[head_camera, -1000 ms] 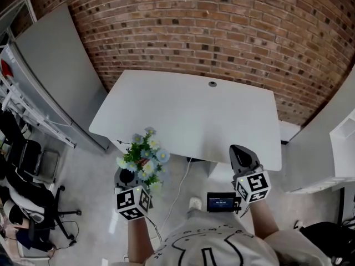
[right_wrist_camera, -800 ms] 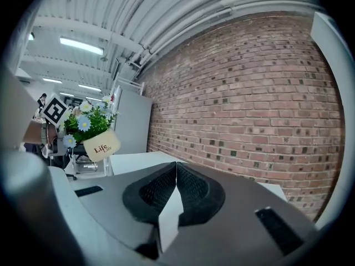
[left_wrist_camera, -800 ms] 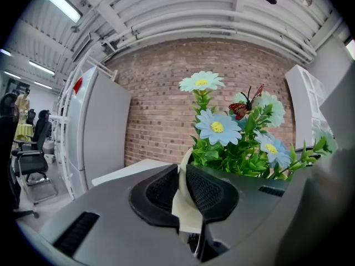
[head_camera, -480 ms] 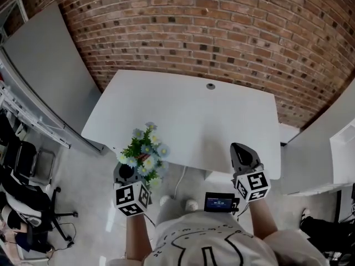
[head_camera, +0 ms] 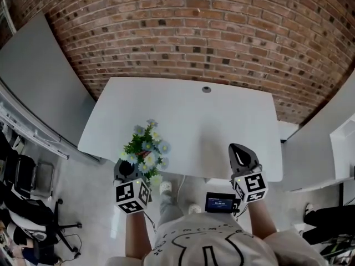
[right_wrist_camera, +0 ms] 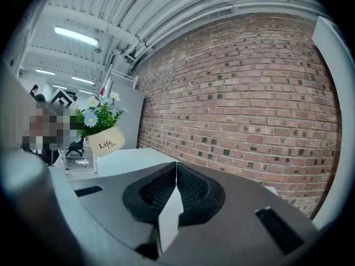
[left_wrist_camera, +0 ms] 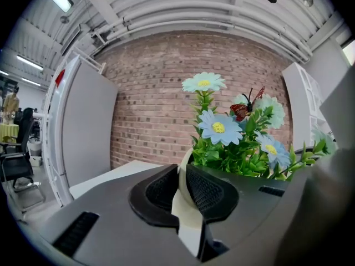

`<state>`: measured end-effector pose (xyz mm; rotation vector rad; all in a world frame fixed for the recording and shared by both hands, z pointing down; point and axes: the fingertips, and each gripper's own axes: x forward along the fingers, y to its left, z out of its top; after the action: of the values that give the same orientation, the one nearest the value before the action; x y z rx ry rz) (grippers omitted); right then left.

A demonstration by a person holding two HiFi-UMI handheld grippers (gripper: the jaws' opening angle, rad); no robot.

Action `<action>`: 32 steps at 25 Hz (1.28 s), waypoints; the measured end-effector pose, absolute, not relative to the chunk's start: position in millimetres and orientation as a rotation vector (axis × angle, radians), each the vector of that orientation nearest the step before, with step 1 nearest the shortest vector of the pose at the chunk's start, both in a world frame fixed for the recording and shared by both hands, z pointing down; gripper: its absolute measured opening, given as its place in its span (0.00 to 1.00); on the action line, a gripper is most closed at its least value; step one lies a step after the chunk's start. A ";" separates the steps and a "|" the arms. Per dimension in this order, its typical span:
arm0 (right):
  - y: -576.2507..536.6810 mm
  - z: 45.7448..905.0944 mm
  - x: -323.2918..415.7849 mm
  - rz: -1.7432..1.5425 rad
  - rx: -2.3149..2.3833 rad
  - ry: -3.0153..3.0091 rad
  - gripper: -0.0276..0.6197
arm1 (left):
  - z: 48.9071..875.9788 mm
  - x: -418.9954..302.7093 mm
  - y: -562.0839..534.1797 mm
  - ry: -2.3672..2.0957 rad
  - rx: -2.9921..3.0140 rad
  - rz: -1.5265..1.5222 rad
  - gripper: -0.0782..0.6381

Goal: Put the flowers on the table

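A bunch of blue and white artificial flowers (head_camera: 145, 147) with green leaves stands in a cream pot (left_wrist_camera: 187, 206). My left gripper (head_camera: 126, 172) is shut on the pot's rim and holds it upright in the air. In the head view the flowers hang over the near left edge of the white table (head_camera: 216, 121). In the left gripper view the blooms (left_wrist_camera: 233, 134) rise just beyond my left gripper (left_wrist_camera: 186, 173). In the right gripper view the pot (right_wrist_camera: 104, 140) shows far left. My right gripper (head_camera: 242, 155) is shut with nothing in it, at the table's near right edge, seen close as right gripper (right_wrist_camera: 176, 168).
A brick wall (head_camera: 194, 26) stands behind the table. A grey partition (head_camera: 39, 71) runs along the left, with office chairs (head_camera: 22, 176) on the floor below it. White furniture (head_camera: 341, 143) is at the right. A small black device with a screen (head_camera: 221, 202) sits by my right arm.
The person has stepped closer to the table. The flowers in my left gripper have gone from over the floor to over the table's near left edge. The right gripper stays shut.
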<state>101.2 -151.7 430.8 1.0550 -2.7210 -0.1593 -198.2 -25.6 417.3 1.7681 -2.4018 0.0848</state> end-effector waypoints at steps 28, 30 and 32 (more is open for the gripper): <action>-261.8 432.0 2.1 -0.058 1.460 -2.496 0.07 | 438.8 -331.0 -220.2 -2.100 2.058 0.136 0.18; -264.3 433.1 -2.0 -0.040 1.494 -2.481 0.07 | 440.5 -336.4 -231.6 -2.071 2.078 0.142 0.18; -263.0 436.2 -3.6 -0.022 1.516 -2.459 0.07 | 442.6 -339.6 -241.7 -2.047 2.087 0.142 0.18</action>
<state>-3.6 -263.0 436.2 1.5160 -2.4590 -0.0224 -339.6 -241.7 442.6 2.0871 -2.0467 0.1422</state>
